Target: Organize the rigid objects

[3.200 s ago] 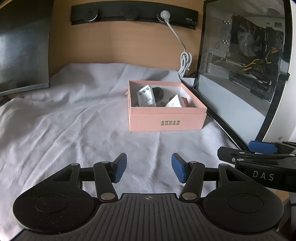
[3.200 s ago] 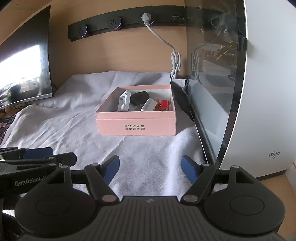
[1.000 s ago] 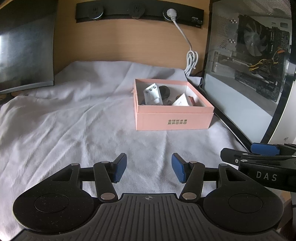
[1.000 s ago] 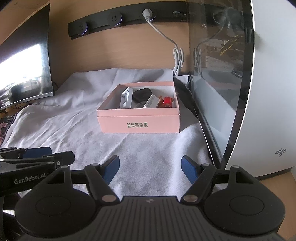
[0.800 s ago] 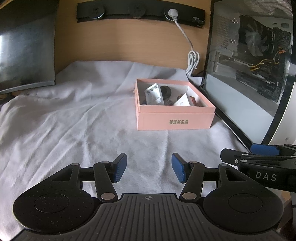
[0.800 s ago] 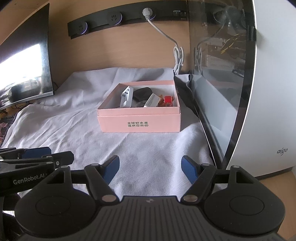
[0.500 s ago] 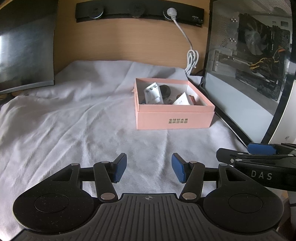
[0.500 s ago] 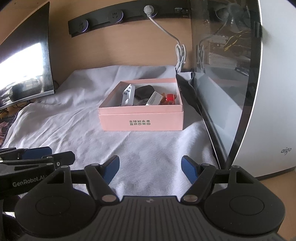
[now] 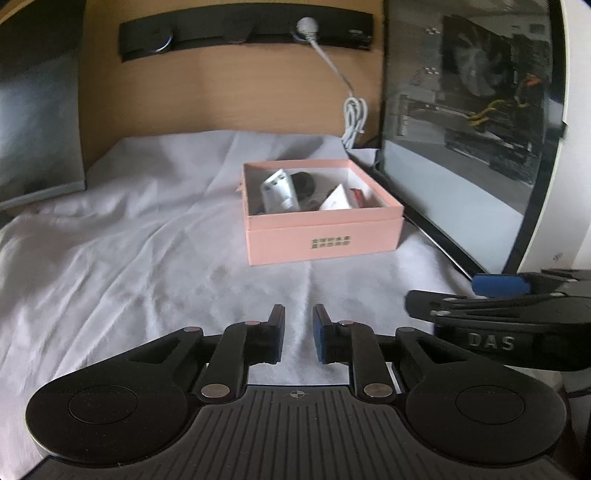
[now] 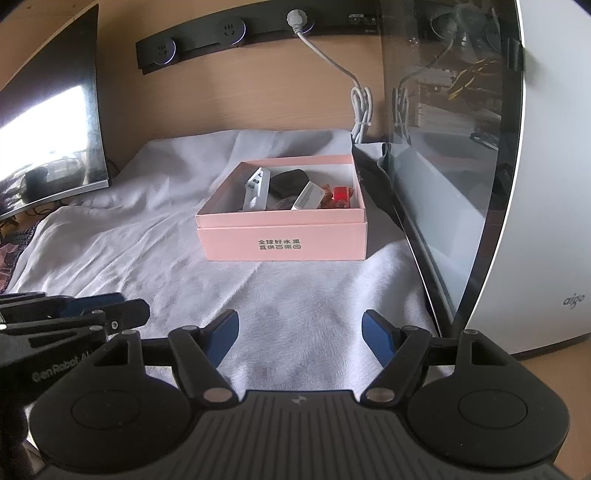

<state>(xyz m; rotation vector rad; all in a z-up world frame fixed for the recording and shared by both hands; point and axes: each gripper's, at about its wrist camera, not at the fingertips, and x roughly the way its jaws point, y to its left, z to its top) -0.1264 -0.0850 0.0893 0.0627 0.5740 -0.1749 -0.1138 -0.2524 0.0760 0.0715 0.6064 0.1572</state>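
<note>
- Left wrist cam: low over the grey cloth point(image 9: 147, 258), angled down and forward past its own fingers; slightly blurred, so far detail is unreliable.
- Right wrist cam: same pitch, just to its right, near the PC case point(image 10: 535, 221).
- Both share the pink box point(image 9: 321, 240) point(image 10: 282, 240) mid-distance, the far wall's power strip point(image 9: 243, 26) point(image 10: 258, 22), and each other's gripper at frame edge.
</note>
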